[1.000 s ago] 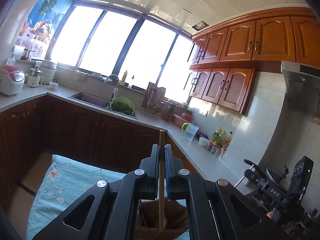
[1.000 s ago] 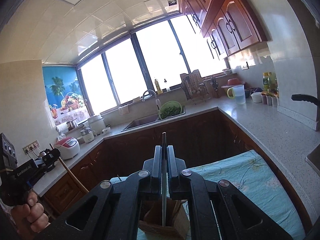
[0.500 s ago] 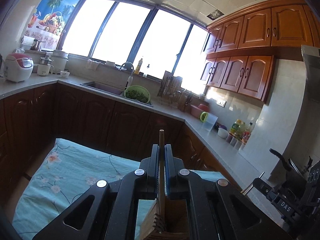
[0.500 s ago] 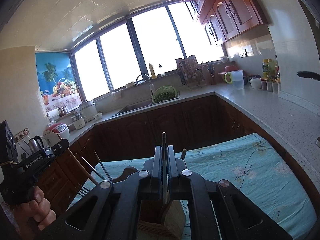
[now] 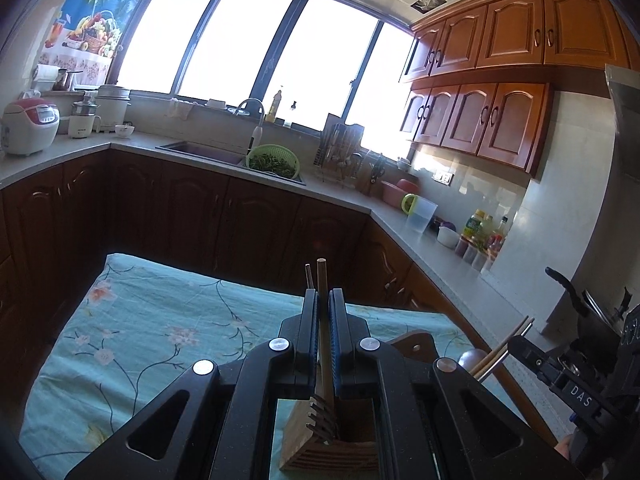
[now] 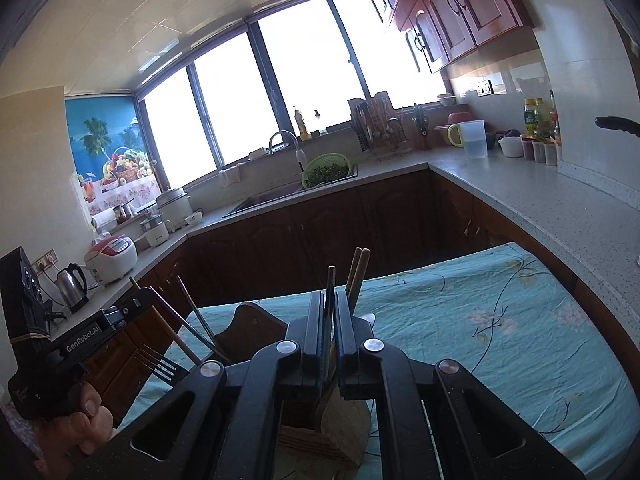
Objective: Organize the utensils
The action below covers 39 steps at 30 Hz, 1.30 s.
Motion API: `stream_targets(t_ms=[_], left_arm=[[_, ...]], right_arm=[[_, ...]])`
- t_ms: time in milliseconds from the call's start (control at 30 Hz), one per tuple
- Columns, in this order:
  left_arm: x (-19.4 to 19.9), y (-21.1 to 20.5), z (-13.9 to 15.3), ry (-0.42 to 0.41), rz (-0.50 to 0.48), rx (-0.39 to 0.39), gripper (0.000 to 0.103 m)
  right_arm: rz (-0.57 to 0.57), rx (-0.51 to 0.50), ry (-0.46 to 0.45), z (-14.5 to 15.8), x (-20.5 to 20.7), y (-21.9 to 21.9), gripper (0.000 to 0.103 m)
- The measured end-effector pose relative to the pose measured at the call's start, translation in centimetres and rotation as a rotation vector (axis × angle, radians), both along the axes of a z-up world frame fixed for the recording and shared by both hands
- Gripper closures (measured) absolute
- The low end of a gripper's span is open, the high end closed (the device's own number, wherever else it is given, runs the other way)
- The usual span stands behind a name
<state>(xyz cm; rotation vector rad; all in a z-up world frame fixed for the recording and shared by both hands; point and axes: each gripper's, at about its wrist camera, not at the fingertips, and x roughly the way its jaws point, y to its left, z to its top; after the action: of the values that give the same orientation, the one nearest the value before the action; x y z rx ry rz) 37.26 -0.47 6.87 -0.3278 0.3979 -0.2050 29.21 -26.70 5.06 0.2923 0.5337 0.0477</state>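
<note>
With my left gripper (image 5: 323,312) clamped on a wooden chopstick (image 5: 322,280) and my right gripper (image 6: 329,312) on a dark utensil (image 6: 330,280), I risk snagging fork tines (image 5: 320,414) in the wooden holder (image 5: 332,452) below.

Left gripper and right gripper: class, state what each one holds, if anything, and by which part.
Left gripper: a wooden-handled fork, pinched partway along its handle, tines down. Right gripper: a thin dark utensil, gripped near its upper end; its kind cannot be told.
</note>
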Motion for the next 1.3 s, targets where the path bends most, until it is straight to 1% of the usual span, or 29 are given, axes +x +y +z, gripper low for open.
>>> stream_targets(t_ms=[67, 133, 167, 200, 233, 267, 300, 333, 367, 400, 433, 533, 567, 600, 733, 967, 1167, 1300], left_arm=[[0.2, 0.2, 0.1, 0.008, 0.005, 0.002, 0.099], [-0.4, 0.9, -0.4, 0.03, 0.014, -0.004, 0.091], [-0.4, 1.1, -0.2, 0.036, 0.015, -0.014, 0.076], [-1.0, 1.2, -0.1, 0.034, 0.023, -0.022, 0.06], [-1.4, 1.4, 0.2, 0.021, 0.028, -0.032, 0.056], [-1.8, 1.6, 0.7, 0.007, 0.035, -0.037, 0.053], [-2.3, 1.7, 1.1, 0.002, 0.037, -0.035, 0.051], [-2.9, 1.9, 1.3, -0.004, 0.037, -0.035, 0.049], [-3.6, 2.0, 1.7, -0.013, 0.036, -0.036, 0.046], [-4.5, 2.2, 1.8, -0.021, 0.04, -0.035, 0.039], [-5.4, 2.3, 1.9, -0.026, 0.047, -0.034, 0.036], [-8.8, 2.7, 1.7, -0.044, 0.049, -0.031, 0.03], [-9.8, 2.9, 1.4, -0.042, 0.056, -0.027, 0.026], [-10.9, 3.1, 1.1, -0.04, 0.062, -0.027, 0.025], [-15.2, 3.8, -0.7, 0.001, 0.066, -0.038, 0.024], [-20.6, 4.1, -3.6, 0.146, 0.057, -0.025, 0.023], [-22.9, 3.3, -5.5, 0.253, 0.031, 0.006, 0.023], [-22.4, 2.3, -6.2, 0.318, -0.004, 0.053, 0.023]], right_arm=[[0.002, 0.002, 0.003, 0.0, 0.2, -0.2, 0.098], [0.019, 0.0, -0.001, 0.2, 0.1, 0.0, 0.093], [0.022, -0.002, -0.007, 0.5, -0.1, 0.0, 0.092], [0.026, -0.002, -0.017, 0.8, -0.4, 0.1, 0.087], [0.03, 0.005, -0.031, 1.1, -0.8, 0.1, 0.07], [0.029, 0.015, -0.051, 1.6, -1.3, -0.1, 0.061], [0.026, 0.024, -0.072, 2.0, -1.9, -0.2, 0.046], [0.021, 0.031, -0.095, 2.6, -2.5, -0.4, 0.039], [0.015, 0.035, -0.113, 3.0, -3.2, -0.6, 0.037], [0.009, 0.038, -0.125, 3.5, -3.8, -0.8, 0.032], [0.003, 0.042, -0.135, 3.8, -4.4, -1.0, 0.026], [-0.012, 0.062, -0.149, 4.3, -6.5, -1.6, 0.015], [-0.014, 0.07, -0.145, 4.2, -7.1, -1.8, 0.014], [-0.018, 0.076, -0.135, 4.1, -7.6, -1.9, 0.013], [-0.022, 0.083, -0.081, 2.7, -10.0, -2.2, 0.013], [-0.024, 0.087, 0.036, -0.7, -13.5, -2.0, 0.013], [-0.003, 0.092, 0.14, -4.3, -15.1, -1.2, 0.014], [0.015, 0.099, 0.215, -6.6, -15.0, -0.6, 0.016]])
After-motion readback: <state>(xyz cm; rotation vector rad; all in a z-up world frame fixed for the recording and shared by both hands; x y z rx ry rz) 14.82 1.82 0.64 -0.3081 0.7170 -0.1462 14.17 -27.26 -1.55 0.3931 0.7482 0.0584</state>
